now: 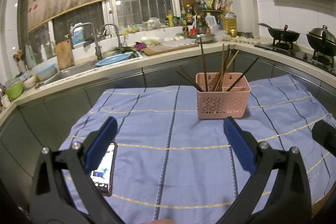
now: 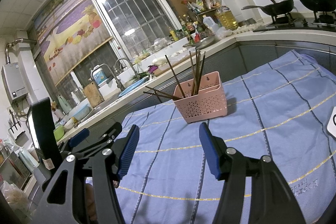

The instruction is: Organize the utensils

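A pink perforated utensil basket (image 1: 223,98) stands on the blue striped cloth (image 1: 168,140) at the table's far side. Several dark and wooden chopsticks (image 1: 222,68) stand in it, leaning in different directions. It also shows in the right wrist view (image 2: 201,100) with the chopsticks (image 2: 195,72). My left gripper (image 1: 170,127) is open and empty, hovering over the cloth in front of the basket. My right gripper (image 2: 169,135) is open and empty, also short of the basket. The left gripper shows at the left of the right wrist view (image 2: 84,140).
A phone (image 1: 105,169) with a lit screen lies on the cloth under my left finger. A white object (image 2: 331,123) sits at the cloth's right edge. Behind the table run a sink counter (image 1: 84,68) and a stove with a wok (image 1: 283,35).
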